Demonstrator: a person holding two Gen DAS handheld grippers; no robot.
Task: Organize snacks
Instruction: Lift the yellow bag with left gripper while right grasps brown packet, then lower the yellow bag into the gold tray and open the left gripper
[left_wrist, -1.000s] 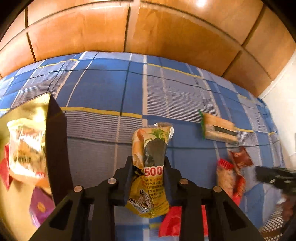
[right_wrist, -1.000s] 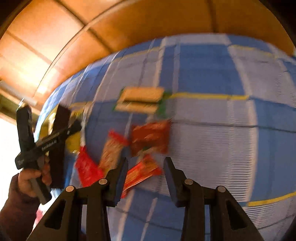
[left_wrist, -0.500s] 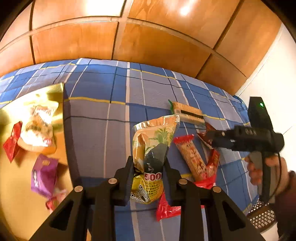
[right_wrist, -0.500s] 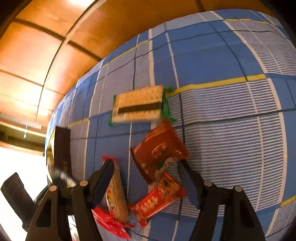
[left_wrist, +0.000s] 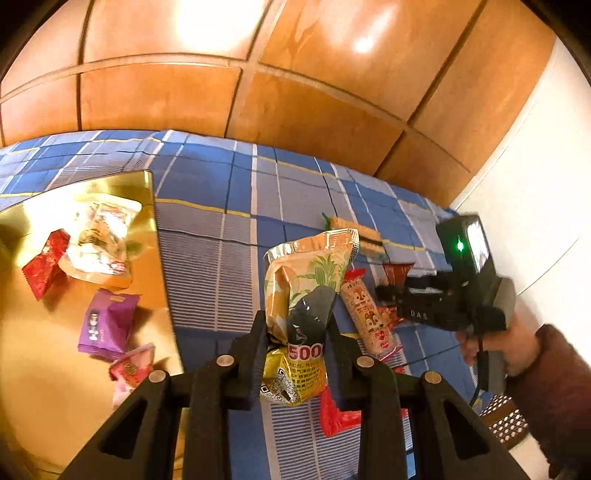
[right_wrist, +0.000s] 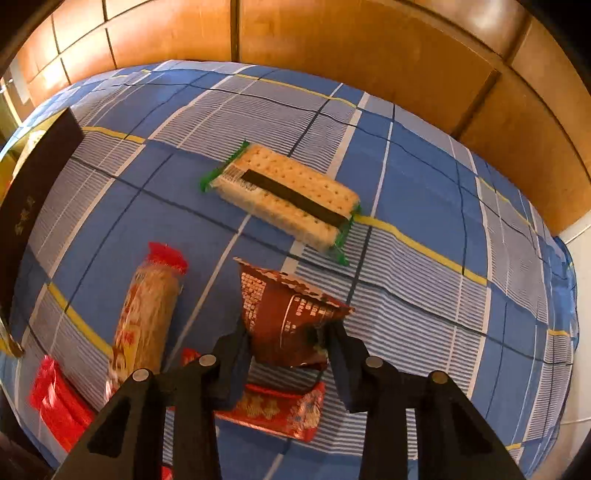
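Observation:
My left gripper (left_wrist: 295, 354) is shut on a yellow snack bag (left_wrist: 303, 295) and holds it above the blue plaid cloth (left_wrist: 214, 258), just right of the gold box (left_wrist: 44, 369). My right gripper (right_wrist: 288, 354) has closed on a dark brown snack pouch (right_wrist: 284, 317), which crumples between the fingers. It also shows in the left wrist view (left_wrist: 384, 291), held by a hand. A cracker pack (right_wrist: 284, 195) with green ends lies beyond it. A long red-capped snack tube (right_wrist: 147, 321) lies to the left.
The gold box holds a clear bag (left_wrist: 99, 240), a red packet (left_wrist: 46, 269), a purple packet (left_wrist: 107, 325) and a pink one (left_wrist: 131, 369). Red packets (right_wrist: 277, 410) (right_wrist: 59, 402) lie near my right gripper. The box's dark wall (right_wrist: 33, 188) stands left. Wooden panels (right_wrist: 332, 48) rise behind.
My right gripper moved in over the brown pouch and closed on it. My left gripper kept the yellow bag and swung left, bringing more of the gold box into view.

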